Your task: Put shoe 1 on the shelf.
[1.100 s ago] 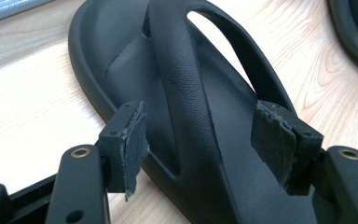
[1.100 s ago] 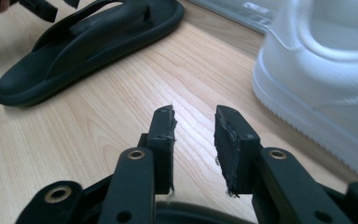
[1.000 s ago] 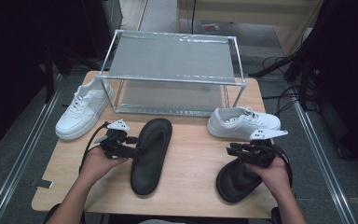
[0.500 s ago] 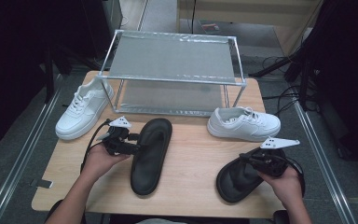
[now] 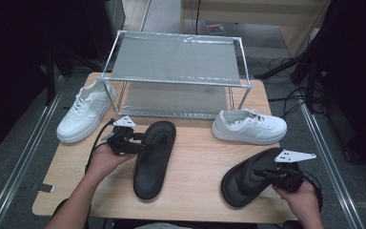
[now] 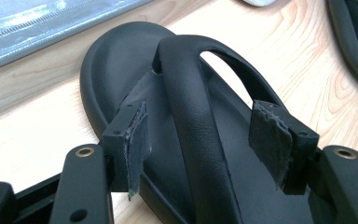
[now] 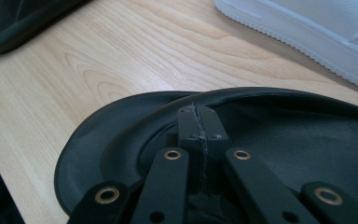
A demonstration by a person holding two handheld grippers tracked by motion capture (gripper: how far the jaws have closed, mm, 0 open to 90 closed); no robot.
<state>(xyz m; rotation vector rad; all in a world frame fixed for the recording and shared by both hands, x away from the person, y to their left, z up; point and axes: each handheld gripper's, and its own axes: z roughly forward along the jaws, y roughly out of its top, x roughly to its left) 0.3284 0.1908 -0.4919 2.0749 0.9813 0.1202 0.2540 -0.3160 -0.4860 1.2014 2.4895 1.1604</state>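
The left hand-held gripper [image 5: 140,144] sits at about nine o'clock on the surface [image 5: 195,157], the person's left forearm coming up from the bottom edge and the hand wrapped around its body. Its jaws stand open, one pad [image 6: 137,140] on each side of the strap [image 6: 191,116] of the left black sandal [image 5: 153,157]; in the left gripper view neither pad presses on the strap. That sandal lies flat, toe toward twelve o'clock, just in front of the metal rack [image 5: 176,71].

The right hand-held gripper [image 5: 271,175] is at about five o'clock, held low by the right hand [image 5: 302,200] near the surface's edge. Its jaws are closed, pads meeting with no visible gap, over the footbed of the right black sandal [image 5: 248,179]; whether anything is pinched between them cannot be told. They have just finished closing.

Compared with a second ago, the right hand has drawn toward five o'clock, away from the white sneaker [image 5: 250,128] at three o'clock, and its grey plate now points outward. The left hand is much where it was. A second white sneaker [image 5: 83,117] rests at ten o'clock.
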